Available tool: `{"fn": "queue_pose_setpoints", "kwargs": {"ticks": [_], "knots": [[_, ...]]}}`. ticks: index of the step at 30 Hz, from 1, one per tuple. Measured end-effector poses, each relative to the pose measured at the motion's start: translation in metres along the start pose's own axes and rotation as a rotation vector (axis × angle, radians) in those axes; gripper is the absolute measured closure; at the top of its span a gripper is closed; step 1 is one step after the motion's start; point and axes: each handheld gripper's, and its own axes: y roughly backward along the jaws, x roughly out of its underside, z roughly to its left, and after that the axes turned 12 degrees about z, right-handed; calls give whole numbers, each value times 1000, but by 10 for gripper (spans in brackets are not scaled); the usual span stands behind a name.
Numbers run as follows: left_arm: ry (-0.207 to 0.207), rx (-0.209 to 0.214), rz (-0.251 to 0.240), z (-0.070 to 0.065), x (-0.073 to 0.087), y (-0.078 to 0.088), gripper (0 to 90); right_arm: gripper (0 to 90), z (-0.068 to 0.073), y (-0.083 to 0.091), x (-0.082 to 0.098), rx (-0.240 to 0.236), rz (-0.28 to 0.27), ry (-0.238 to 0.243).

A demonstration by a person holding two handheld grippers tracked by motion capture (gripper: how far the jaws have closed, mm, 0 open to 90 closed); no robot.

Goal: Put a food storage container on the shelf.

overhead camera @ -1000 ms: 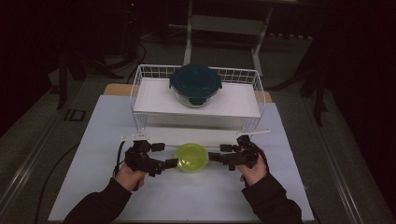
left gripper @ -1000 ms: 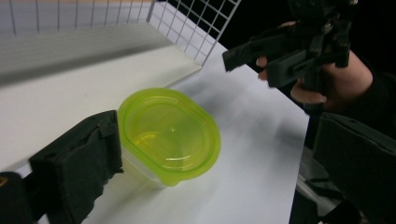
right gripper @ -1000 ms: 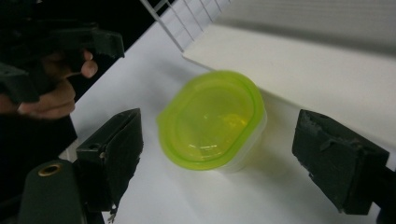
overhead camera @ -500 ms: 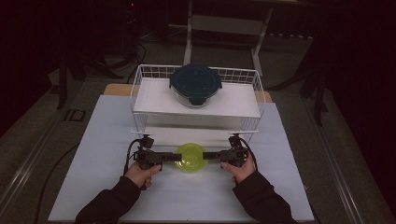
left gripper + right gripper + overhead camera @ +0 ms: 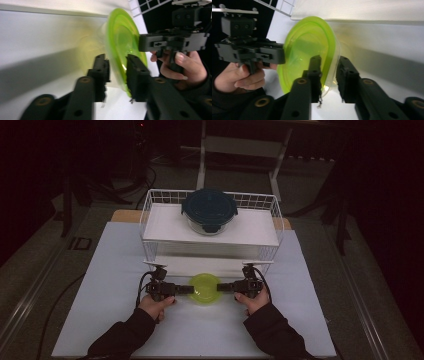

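Standing on the pale blue table mat (image 5: 115, 285), the white wire rack (image 5: 150, 215) carries a dark-blue-lidded round glass container (image 5: 209, 210). Just before it lies the translucent green round plastic lidded bowl (image 5: 205, 289); the left gripper (image 5: 190, 289) and right gripper (image 5: 221, 286), jaws just closing, pinch its opposite rims.

High view: overhead from the near side, facing forward and down over the table (image 5: 115, 270). Both gripper views: close, level, facing each other across the shared green container (image 5: 205, 289).
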Motion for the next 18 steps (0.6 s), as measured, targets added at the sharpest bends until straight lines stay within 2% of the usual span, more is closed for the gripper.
{"fn": "queue_pose_setpoints", "kwargs": {"ticks": [5,7,13,16,18], "knots": [[-4,8,21,0,1,2,741,764,2,-1,2,-16,5,16],[-5,7,24,0,2,3,748,764,4,0,4,-2,4,39],[-9,-19,37,-6,5,4,771,773,22,0,10,98,5,63],[-24,-26,37,-6,8,5,774,780,26,0,12,116,2,74],[-19,-29,32,-8,10,5,779,781,28,-1,13,129,-5,84]]}}
